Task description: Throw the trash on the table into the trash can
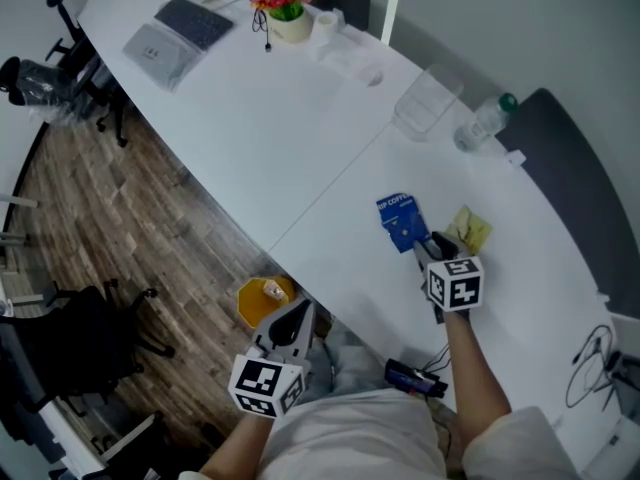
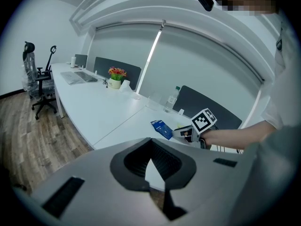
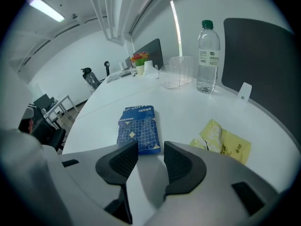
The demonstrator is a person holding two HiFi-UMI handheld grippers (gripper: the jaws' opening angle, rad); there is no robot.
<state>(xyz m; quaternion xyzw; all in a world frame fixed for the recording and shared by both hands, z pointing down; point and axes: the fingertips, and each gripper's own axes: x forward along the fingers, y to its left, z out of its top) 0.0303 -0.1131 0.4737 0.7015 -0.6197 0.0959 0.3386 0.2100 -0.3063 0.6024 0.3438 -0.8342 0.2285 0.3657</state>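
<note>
Over the white table, my right gripper is sitting wide open, empty, just behind the blue coffee packet; my left gripper is hanging shut, empty.

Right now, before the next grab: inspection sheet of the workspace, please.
Surface: white table, two joined tops.
Job's things: blue coffee packet and yellow wrapper lie flat on it; yellow trash can on the floor by the table edge.
Clutter: water bottle, clear container, flower pot, laptop.
Grippers: right gripper open, just short of the packet; left gripper shut, empty, near the can.
Cables: loose cable at the table's right end.
Surroundings: wood floor, office chairs.
</note>
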